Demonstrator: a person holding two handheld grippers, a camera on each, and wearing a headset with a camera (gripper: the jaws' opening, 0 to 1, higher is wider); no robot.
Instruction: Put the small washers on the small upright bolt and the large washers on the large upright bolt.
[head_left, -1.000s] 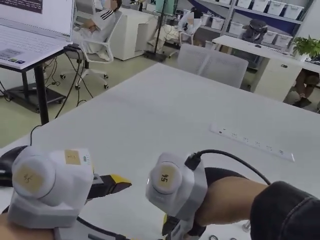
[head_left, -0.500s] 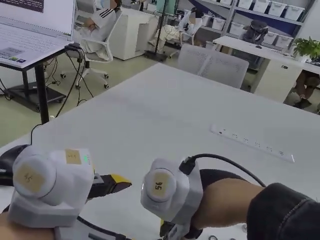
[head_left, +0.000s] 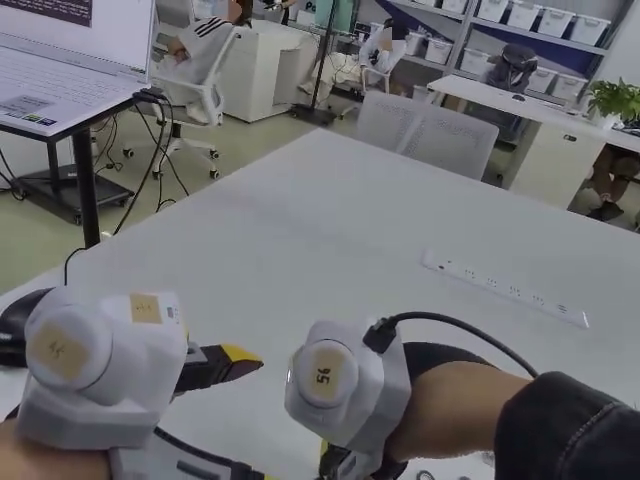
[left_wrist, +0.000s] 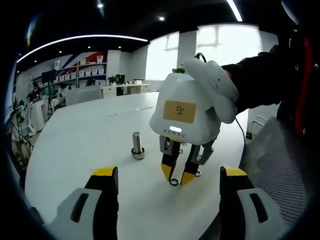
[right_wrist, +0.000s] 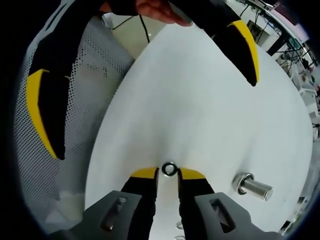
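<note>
Though grip unclear, washer (right_wrist: 169, 168) at right tongs (right_wrist: 168, 173)

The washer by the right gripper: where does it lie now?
In the right gripper view the washer lies on the white table between the right gripper's yellow tips, with an upright bolt to its right in that view.

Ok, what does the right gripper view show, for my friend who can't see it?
Yellow-tipped fingers of the right gripper sit close on either side of a washer lying on the white table. A silver bolt stands at the picture's right, and the left gripper hangs wide open across the top.
</note>
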